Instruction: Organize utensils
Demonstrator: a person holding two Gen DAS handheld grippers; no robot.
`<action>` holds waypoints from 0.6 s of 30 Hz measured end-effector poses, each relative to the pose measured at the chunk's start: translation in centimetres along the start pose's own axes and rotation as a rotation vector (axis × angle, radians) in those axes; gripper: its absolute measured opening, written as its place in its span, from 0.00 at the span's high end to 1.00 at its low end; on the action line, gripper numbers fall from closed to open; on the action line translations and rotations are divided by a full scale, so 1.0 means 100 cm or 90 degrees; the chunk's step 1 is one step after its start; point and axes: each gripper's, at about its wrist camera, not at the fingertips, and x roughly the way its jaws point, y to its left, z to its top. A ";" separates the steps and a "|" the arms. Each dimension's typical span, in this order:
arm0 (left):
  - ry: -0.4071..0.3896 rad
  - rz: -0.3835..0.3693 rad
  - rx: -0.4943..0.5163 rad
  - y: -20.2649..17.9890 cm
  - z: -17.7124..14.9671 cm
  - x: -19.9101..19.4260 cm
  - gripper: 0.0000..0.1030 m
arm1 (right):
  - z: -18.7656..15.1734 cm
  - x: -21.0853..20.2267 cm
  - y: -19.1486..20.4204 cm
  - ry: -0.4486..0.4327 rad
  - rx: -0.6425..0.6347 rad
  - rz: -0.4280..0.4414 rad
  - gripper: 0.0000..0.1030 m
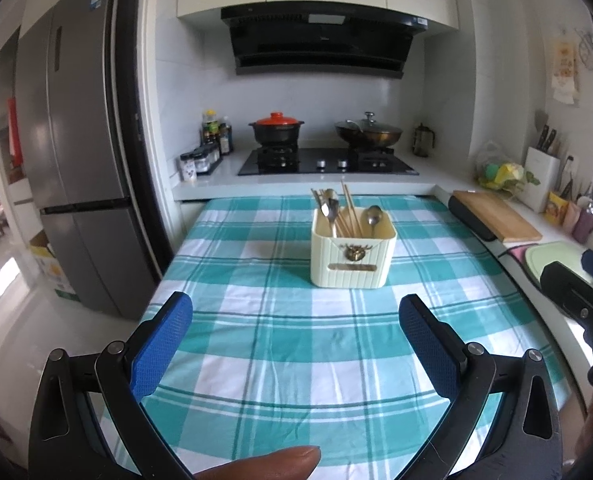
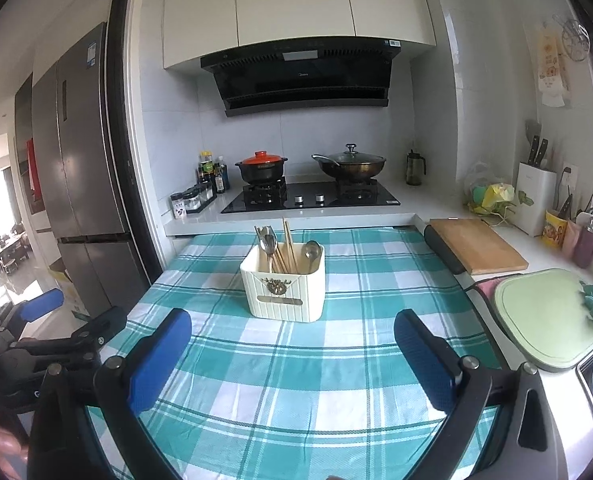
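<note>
Cream utensil holder [image 1: 353, 258] is sitting far on the checked bench [image 1: 280, 360], left gripper [image 1: 296, 344] and right gripper [image 2: 292, 356] hovering near, both gaping wide, empty

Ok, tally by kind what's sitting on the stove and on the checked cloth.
Pot with orange lid: 1
Lidded wok: 1
Cream utensil holder: 1
Total: 3

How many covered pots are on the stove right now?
2. The black pot with the red lid sits on the left burner; the wok with the glass lid sits on the right burner. Nothing else stands on the stove.
</note>
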 end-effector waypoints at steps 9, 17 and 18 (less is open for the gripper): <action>-0.003 0.022 0.007 -0.002 0.000 0.000 0.00 | -0.002 0.001 0.005 0.007 -0.012 0.005 0.00; 0.000 0.019 0.011 -0.003 -0.001 0.000 0.00 | -0.002 0.000 0.003 0.007 -0.012 0.004 0.00; 0.000 0.018 0.012 -0.004 -0.001 0.000 0.00 | -0.002 -0.001 0.003 0.006 -0.013 0.001 0.00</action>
